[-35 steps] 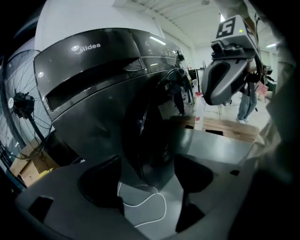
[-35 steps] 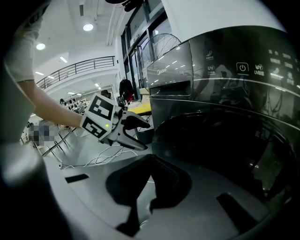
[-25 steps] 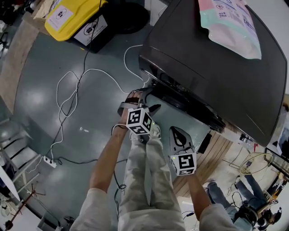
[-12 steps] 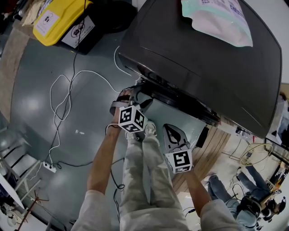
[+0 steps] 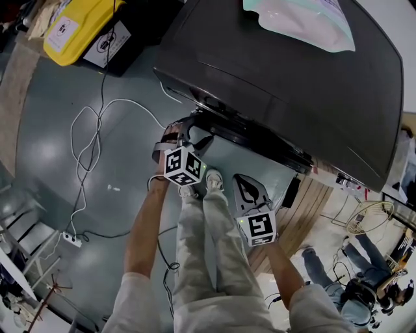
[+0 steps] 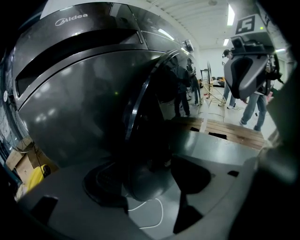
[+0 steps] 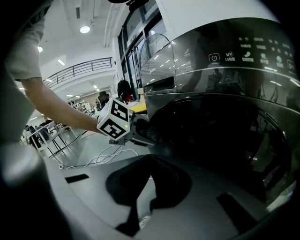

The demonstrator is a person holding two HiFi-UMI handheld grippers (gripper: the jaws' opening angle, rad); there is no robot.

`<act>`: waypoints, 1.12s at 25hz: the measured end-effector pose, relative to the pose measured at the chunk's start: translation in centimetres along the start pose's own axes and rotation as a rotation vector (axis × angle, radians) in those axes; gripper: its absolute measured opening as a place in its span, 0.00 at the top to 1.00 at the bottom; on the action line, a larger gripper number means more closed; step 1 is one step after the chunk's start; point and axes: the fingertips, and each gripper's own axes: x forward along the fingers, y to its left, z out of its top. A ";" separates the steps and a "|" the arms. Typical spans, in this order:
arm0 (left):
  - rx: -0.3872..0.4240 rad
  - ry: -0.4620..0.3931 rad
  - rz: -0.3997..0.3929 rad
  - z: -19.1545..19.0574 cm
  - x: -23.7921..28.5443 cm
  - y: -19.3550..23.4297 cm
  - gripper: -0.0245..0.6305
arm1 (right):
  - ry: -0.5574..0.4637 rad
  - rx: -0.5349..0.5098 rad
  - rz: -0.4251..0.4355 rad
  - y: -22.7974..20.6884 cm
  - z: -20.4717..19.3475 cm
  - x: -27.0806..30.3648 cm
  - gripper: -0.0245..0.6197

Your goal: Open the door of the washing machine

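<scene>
Dark grey washing machine (image 5: pixel 279 78) fills the upper right of the head view, with a pale bag (image 5: pixel 305 19) lying on its top. The left gripper (image 5: pixel 190 132) reaches the machine's front edge near the centre, while the right gripper (image 5: pixel 247 190) sits lower right, apart from the machine. A white cable (image 5: pixel 91 130) loops over the floor at left.

In the left gripper view the jaws stand wide at lower centre, with the rounded rim of the door (image 6: pixel 145 140) between them.

In the right gripper view the jaws are pressed together on nothing at lower centre. The door fills the right side.

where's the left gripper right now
In the head view the left gripper is left of centre, at the edge of the washing machine door, ahead of the right gripper.
</scene>
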 end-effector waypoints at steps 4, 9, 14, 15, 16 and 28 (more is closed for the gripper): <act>0.005 0.012 0.006 0.2 0.0 -0.2 0.52 | -0.005 0.004 0.004 -0.4 -0.5 -0.8 0.96; 0.002 0.032 0.007 0.2 0.1 -0.3 0.52 | -0.007 -0.008 0.019 -0.8 -0.6 -1.3 0.96; 0.002 0.036 0.008 0.2 0.0 -0.5 0.52 | -0.022 -0.014 0.017 -0.8 -0.2 -1.5 0.96; 0.002 0.036 0.010 0.2 -0.1 -0.5 0.52 | -0.025 -0.013 0.013 -0.8 -0.2 -1.6 0.96; 0.003 0.036 0.011 0.2 -0.1 -0.5 0.52 | -0.027 -0.013 0.007 -0.7 -0.3 -1.8 0.96; -0.030 0.031 0.062 -1.7 -2.7 -3.4 0.52 | -0.057 0.003 -0.032 1.8 -1.3 -3.5 0.96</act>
